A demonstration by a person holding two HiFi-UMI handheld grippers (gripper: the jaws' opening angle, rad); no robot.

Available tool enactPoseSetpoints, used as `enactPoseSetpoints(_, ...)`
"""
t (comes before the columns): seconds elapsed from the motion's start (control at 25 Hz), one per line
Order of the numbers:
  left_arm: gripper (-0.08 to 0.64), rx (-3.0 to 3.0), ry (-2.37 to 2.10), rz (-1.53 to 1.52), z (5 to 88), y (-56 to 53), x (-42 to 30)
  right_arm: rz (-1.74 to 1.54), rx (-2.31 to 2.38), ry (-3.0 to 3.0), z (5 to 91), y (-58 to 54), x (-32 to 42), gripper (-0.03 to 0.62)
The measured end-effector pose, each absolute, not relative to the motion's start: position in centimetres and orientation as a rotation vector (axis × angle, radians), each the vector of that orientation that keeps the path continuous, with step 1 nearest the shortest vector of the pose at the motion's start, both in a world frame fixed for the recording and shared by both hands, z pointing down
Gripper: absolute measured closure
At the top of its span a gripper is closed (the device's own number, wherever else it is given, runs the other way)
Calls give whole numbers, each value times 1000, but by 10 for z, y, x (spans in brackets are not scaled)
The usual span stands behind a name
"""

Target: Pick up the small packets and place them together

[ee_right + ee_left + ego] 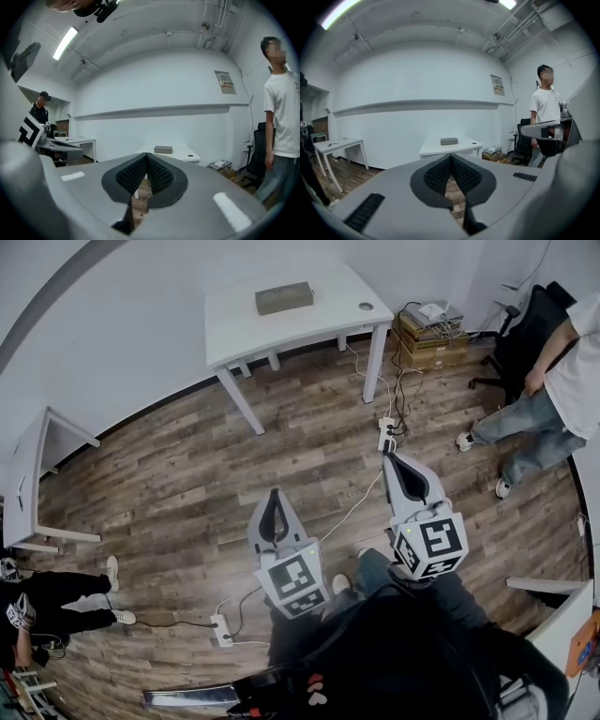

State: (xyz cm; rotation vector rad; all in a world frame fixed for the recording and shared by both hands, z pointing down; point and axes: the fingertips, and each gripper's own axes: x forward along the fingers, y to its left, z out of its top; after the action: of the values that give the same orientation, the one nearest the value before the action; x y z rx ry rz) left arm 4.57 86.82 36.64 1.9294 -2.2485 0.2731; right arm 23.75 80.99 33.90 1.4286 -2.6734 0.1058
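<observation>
Well short of the table, left hand-held gripper and right hand-held gripper hang clenched, empty

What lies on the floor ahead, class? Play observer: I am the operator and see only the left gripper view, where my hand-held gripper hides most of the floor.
Observer: A white power strip lies on the wood floor near the white table's leg.
Operator: Is the right hand-held gripper holding anything?
Observer: No, its jaws are together, nothing between them.
Operator: Anything nearer?
Observer: A second power strip lies just left of the person's legs.
</observation>
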Motion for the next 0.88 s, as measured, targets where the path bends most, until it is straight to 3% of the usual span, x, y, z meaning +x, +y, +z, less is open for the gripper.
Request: enactPoseSetpoints(0.88,561,1867,-2323,208,344,552,50,147,1330,-2844,321,487,238,595)
